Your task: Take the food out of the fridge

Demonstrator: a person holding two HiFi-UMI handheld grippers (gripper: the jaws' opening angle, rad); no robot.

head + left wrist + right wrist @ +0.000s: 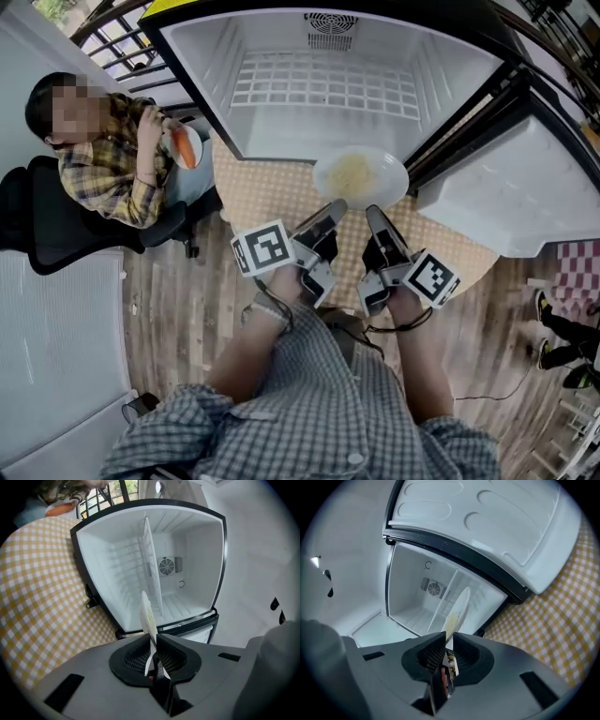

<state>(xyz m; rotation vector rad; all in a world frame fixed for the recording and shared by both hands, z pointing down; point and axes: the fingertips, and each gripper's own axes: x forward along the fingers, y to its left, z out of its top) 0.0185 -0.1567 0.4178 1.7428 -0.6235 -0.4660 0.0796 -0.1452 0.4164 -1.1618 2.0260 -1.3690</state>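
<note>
Carrying the noodle plate clear of the fridge

Both grippers pinch the near rim of the round white plate of pale yellow noodles (361, 176). The left gripper (334, 208) has its jaws clamped on the rim's left part, and the right gripper (377, 216) is clamped just beside it. The plate sits just outside the mouth of the open white, black-framed fridge (281, 131), over the yellow-and-white checked cloth (272, 197). I cannot tell whether its base touches the cloth. The fridge's white wire shelf (323, 86) is bare, so the food looks to be out. What remains is probably a clean set-down. Move both hands as one at matching height so the rim neither twists nor tips, and let go only once the base lies flat.
</note>
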